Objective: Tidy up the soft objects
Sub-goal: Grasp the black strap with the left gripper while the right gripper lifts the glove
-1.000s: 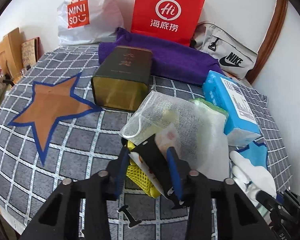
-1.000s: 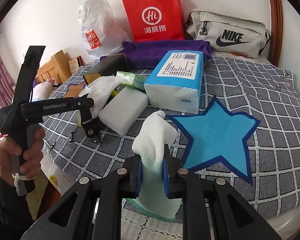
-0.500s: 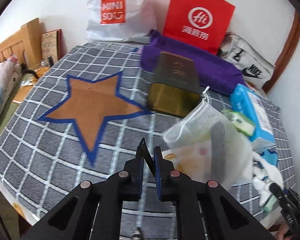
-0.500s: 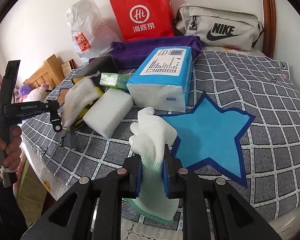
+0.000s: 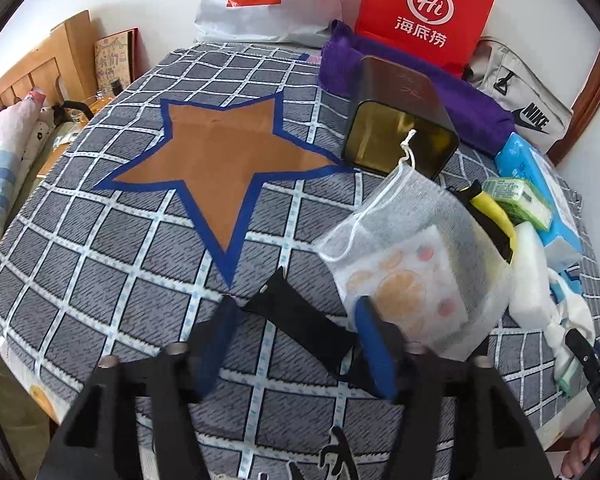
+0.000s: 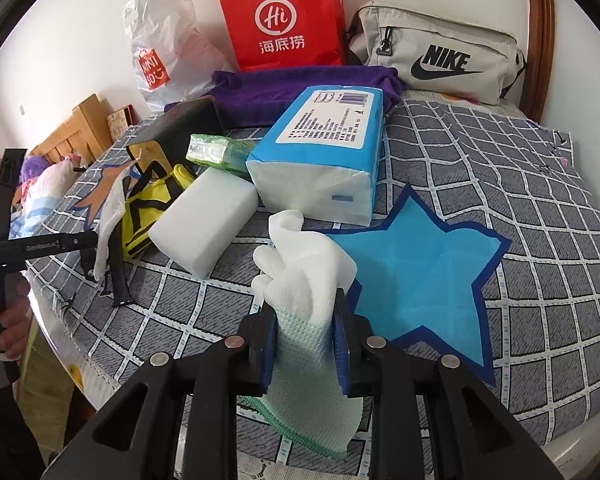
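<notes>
Opening right claw point(image 6: 304, 338) half-hiding white glove point(image 6: 306, 280); cuff cropped

The bed cover point(image 5: 99, 272) is grey with a white grid; on it an orange-brown star point(image 5: 223, 152) edged in dark blue, and a sky-blue star point(image 6: 420, 276) with the same dark border; beside the blue star, a white knit glove point(image 6: 308, 280) with a pale green cuff, a plain white sponge block point(image 6: 203, 224), and a blue-and-white tissue pack point(image 6: 324, 152); beyond the tissue pack, a purple towel point(image 6: 300, 84), a red paper bag point(image 6: 283, 16) with white lettering, and a light grey waist bag point(image 6: 440, 56) with a black logo.
</notes>
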Available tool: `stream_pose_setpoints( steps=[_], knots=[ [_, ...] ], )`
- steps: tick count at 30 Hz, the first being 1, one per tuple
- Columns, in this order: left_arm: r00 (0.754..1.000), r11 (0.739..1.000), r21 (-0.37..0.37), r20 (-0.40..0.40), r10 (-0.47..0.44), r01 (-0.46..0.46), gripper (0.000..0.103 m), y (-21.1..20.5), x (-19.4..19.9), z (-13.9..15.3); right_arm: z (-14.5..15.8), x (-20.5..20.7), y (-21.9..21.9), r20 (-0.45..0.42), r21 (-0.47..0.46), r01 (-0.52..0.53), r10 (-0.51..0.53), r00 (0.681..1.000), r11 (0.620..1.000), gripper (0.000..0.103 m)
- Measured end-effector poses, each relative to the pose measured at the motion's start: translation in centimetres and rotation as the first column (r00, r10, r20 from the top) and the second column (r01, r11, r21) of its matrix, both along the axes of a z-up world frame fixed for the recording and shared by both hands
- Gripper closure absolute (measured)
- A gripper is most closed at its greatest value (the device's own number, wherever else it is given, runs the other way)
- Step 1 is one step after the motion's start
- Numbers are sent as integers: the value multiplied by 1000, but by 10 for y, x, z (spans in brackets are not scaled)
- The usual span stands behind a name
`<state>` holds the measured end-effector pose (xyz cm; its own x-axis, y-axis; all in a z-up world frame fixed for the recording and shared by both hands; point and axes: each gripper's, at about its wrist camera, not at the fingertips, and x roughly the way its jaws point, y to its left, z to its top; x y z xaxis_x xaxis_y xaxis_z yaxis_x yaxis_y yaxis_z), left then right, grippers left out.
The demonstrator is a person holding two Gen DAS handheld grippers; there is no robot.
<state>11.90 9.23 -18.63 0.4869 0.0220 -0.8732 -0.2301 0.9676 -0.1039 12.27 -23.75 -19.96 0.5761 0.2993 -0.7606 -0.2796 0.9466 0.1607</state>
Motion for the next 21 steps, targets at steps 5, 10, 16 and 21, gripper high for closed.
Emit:
stream_pose_setpoints(
  steps=[5,10,16,21],
  knots=[
    [1000,999,38,-9,20,-20,40,-2,-4,-4,-8,5,3,-17,-25,11,-12,1000,1000,61],
    [999,996,86,45,28,-32,53,-7,4,-5,-18,12,9,-43,-29,9,-10,999,1000,58],
    [997,999,50,74,-23,19,92,-7,22,-1,-18,12,11,-34,-28,-4,3,999,1000,58],
    [1000,999,44,17,15,-15,74,0,7,3,-18,13,9,-39,-14,-6,5,999,1000,58]
  ],
)
